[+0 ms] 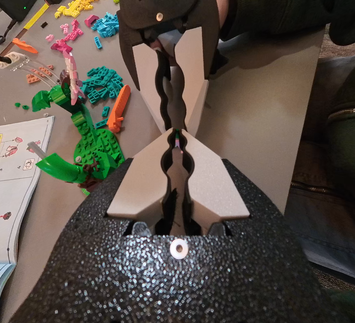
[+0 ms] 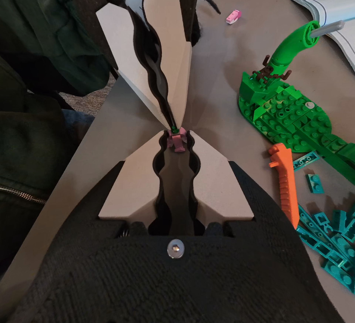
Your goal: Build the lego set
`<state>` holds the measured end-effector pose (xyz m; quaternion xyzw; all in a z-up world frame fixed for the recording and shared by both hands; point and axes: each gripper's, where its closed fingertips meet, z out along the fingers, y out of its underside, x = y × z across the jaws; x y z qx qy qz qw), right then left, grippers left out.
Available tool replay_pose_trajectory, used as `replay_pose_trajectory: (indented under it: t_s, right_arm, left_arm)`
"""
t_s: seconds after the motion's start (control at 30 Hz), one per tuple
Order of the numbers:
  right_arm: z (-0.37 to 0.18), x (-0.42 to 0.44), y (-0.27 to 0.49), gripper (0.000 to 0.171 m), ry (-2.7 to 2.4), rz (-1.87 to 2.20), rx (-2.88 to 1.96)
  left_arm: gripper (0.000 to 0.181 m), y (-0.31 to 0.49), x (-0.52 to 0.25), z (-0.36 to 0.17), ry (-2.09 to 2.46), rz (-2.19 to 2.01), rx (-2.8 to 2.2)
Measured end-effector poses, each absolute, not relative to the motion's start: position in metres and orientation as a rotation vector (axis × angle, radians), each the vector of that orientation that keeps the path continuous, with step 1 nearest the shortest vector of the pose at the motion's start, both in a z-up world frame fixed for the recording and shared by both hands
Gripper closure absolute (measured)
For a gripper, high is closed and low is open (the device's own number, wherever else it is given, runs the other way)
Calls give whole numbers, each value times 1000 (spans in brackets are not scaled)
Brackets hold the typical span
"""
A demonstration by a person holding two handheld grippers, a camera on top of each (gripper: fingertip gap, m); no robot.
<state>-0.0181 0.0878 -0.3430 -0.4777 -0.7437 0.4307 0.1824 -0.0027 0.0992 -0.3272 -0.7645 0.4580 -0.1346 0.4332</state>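
Note:
My two grippers meet tip to tip above the grey table's front edge. My right gripper (image 2: 175, 133) is shut on a small pink lego assembly (image 2: 176, 141). My left gripper (image 1: 177, 132) is shut on a tiny green stud piece (image 2: 174, 130), which touches the top of the pink assembly. In the left wrist view the right gripper (image 1: 175, 127) comes down from the top, and a sliver of green and pink (image 1: 177, 138) shows between my fingertips. In the right wrist view the left gripper (image 2: 172, 125) comes in from above.
The green plant build (image 1: 96, 146) (image 2: 284, 113) with a pink flower (image 1: 72, 75) stands beside the grippers. An orange brick separator (image 2: 284, 185), teal pieces (image 2: 326, 236), yellow pieces (image 1: 82, 0), a loose pink brick (image 2: 233, 16) and the instruction booklet (image 1: 19, 160) lie around it. Only a small space, under 4 cm, lies between the two pairs of fingers.

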Motion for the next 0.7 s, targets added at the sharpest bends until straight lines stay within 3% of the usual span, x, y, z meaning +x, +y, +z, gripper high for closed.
replay_pose_trajectory:
  t_s: [0.7]
  right_arm:
    - [-336, -17, 86, 154, -2075, 1249, -1293]
  left_arm:
    - [181, 98, 0, -322, 1202, -252, -1865]
